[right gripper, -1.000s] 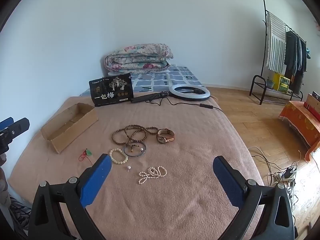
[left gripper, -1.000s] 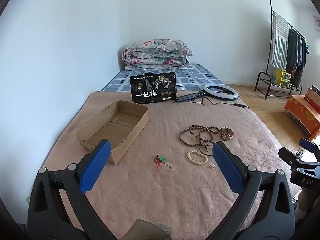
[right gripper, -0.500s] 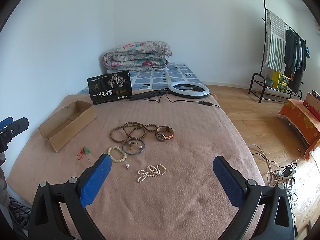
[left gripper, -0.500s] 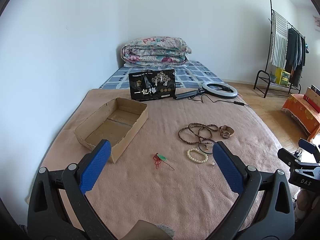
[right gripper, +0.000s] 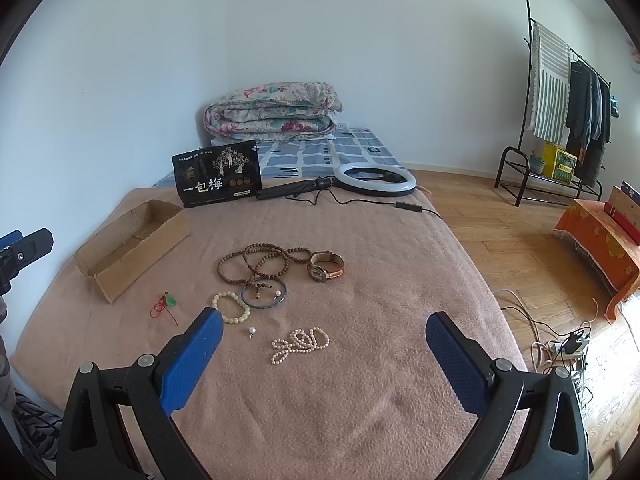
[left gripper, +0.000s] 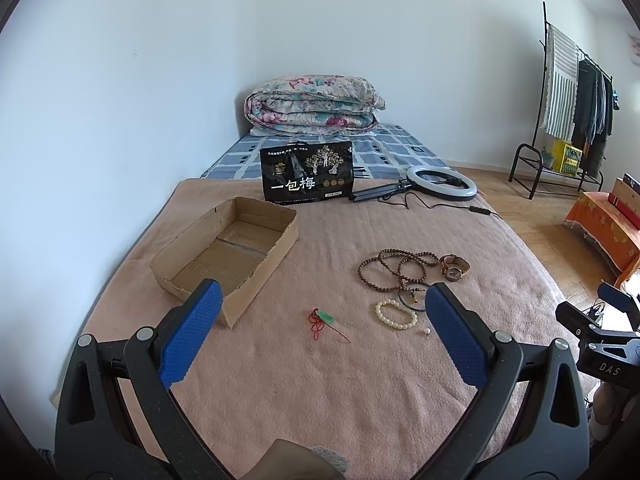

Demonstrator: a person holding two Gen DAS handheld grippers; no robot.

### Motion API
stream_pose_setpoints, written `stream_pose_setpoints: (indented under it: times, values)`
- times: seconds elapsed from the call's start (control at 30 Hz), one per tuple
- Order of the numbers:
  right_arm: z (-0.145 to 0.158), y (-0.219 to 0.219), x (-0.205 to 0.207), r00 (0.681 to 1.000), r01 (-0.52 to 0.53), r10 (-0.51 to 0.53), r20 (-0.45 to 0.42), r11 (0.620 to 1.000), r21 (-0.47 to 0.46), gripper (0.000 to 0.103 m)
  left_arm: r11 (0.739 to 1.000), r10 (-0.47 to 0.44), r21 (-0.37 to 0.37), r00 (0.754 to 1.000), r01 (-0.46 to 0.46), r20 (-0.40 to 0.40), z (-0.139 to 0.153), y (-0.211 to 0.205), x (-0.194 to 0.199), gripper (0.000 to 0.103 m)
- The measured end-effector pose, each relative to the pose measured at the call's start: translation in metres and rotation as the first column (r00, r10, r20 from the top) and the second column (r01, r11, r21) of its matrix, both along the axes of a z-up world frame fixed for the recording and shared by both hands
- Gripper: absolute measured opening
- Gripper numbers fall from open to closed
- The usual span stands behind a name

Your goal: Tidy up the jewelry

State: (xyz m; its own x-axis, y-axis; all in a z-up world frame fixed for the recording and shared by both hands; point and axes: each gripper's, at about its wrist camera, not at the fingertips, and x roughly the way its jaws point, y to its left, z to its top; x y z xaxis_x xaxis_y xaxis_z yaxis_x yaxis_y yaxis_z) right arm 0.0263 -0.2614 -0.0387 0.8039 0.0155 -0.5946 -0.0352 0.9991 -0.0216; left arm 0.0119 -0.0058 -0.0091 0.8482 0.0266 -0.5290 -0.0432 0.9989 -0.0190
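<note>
Both views creep closer; jaws of left gripper (left gripper: 320, 312) and right gripper (right gripper: 324, 330) gape empty; pinch the pearl strand (right gripper: 300, 343) low.

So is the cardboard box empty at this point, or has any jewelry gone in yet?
Empty. The left wrist view shows the cardboard box with a bare floor, and the jewelry pieces, such as the wooden bead necklace, lie on the blanket.

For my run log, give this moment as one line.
stage: start | left tool: open | right tool: open | jewelry: loose on blanket | cardboard box: empty
</note>
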Motion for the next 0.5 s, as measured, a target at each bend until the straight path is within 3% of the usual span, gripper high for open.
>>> stream_pose_setpoints:
  times: [0.5]
  values:
    - [-0.0003,0.0009,0.0012,1.0,0.003,-0.003,-0.012,1.0,-0.003,0.102,1.0,-0.002,-0.003,1.0,0.002,-0.006,0.0043,0.0072,0.0007,0.103]
